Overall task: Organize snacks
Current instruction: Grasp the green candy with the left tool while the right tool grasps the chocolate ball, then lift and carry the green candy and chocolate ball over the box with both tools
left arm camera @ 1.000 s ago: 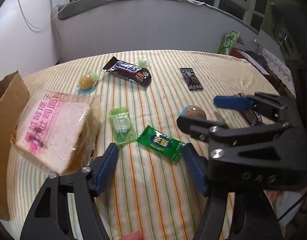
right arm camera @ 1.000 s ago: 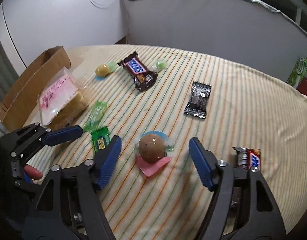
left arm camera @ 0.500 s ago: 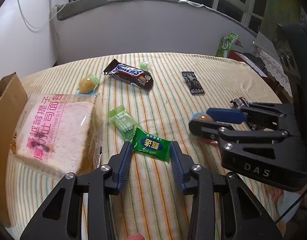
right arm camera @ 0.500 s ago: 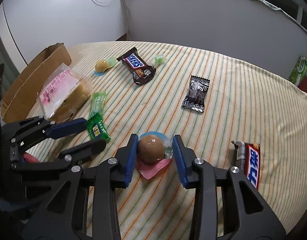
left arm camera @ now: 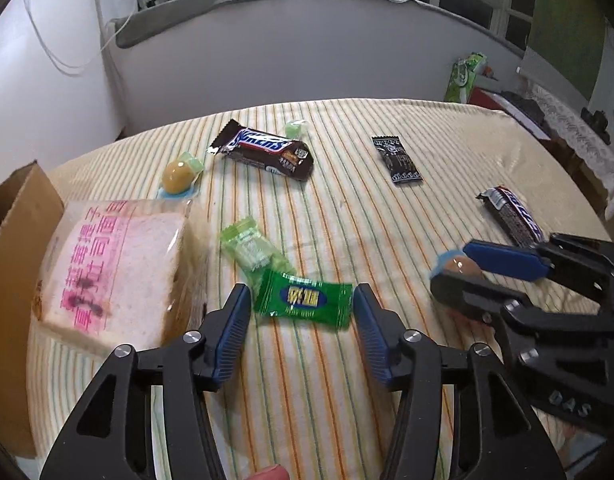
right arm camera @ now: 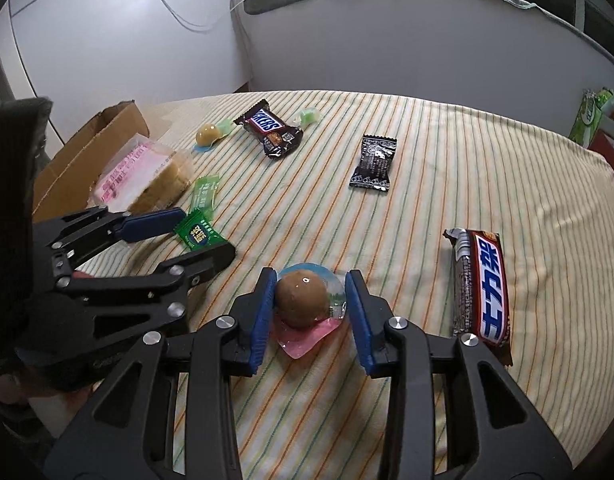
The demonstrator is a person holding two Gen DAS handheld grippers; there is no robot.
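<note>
Two grippers, one snack between each pair of jaws.
Left gripper (left arm camera: 302, 312) opening around green candy (left arm camera: 303, 299); right gripper (right arm camera: 310, 306) clamps brown jelly cup (right arm camera: 302, 300).

Green candy packet (left arm camera: 303, 299): flat, near centre. Brown jelly cup (right arm camera: 302, 295): upright, near right. Snickers bar (left arm camera: 265, 154): far centre. Bread bag (left arm camera: 115, 268): left.

Striped cream cloth (left arm camera: 447, 152), green candy (left arm camera: 303, 299), blue-padded black tongs (left arm camera: 302, 312)
</note>
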